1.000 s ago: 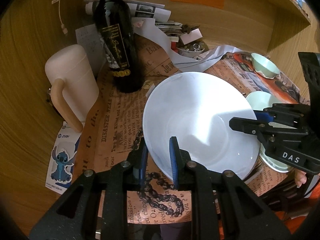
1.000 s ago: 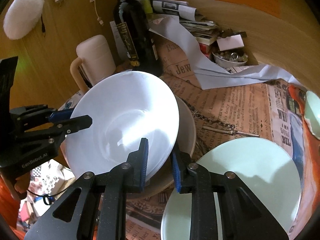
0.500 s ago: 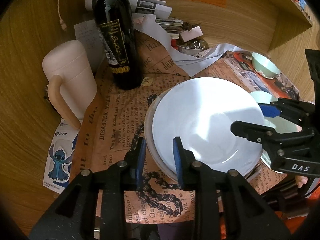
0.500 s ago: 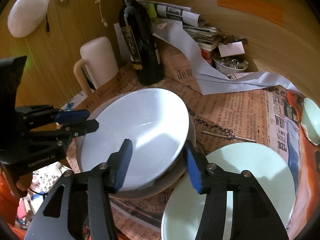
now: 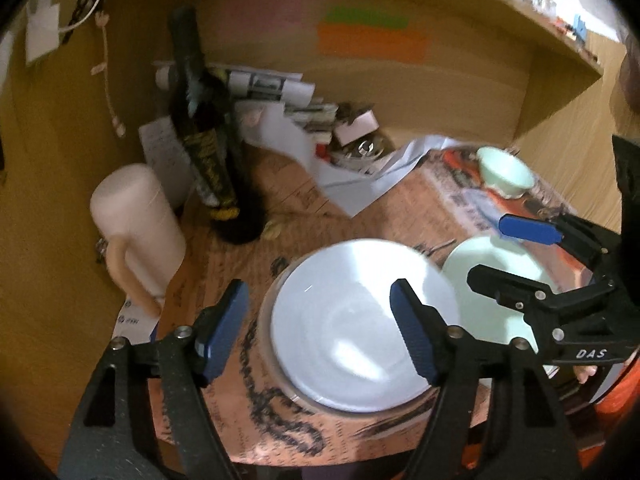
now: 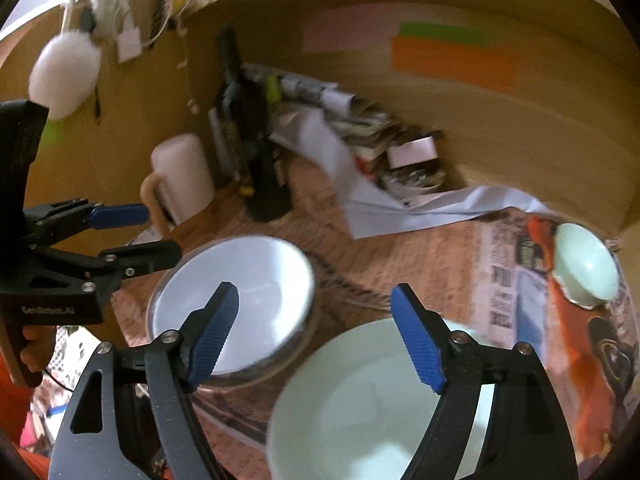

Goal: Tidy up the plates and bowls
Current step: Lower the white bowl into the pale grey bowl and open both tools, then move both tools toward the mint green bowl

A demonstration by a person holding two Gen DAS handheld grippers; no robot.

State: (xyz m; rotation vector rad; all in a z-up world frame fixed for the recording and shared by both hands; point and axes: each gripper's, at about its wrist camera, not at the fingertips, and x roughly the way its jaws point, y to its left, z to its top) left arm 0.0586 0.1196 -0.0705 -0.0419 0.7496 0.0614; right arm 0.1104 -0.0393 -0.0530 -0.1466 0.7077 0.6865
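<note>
A white plate (image 5: 360, 320) (image 6: 236, 296) lies flat, stacked on a slightly larger grey plate (image 5: 267, 344) whose rim shows around it. My left gripper (image 5: 318, 328) (image 6: 160, 234) hovers above the stack's near-left edge. Its jaws are opening and its pads touch nothing. My right gripper (image 6: 316, 316) (image 5: 492, 250) is lifted off on the right, between the stack and a pale green plate (image 6: 360, 400) (image 5: 500, 276). Its jaws are opening too, and they hold nothing. A small pale green bowl (image 5: 506, 172) (image 6: 588, 268) sits at the far right.
A dark wine bottle (image 5: 208, 152) (image 6: 256, 160) and a cream mug (image 5: 136, 224) (image 6: 180, 180) stand behind the stack on the left. Papers and a tin of small parts (image 5: 360, 140) pile against the wooden back wall. A black chain (image 5: 280, 412) lies on the newspaper-print mat.
Both grippers held the tilted white plate by its rim. They set it flat on the grey plate, opened wide, let go and lifted back.
</note>
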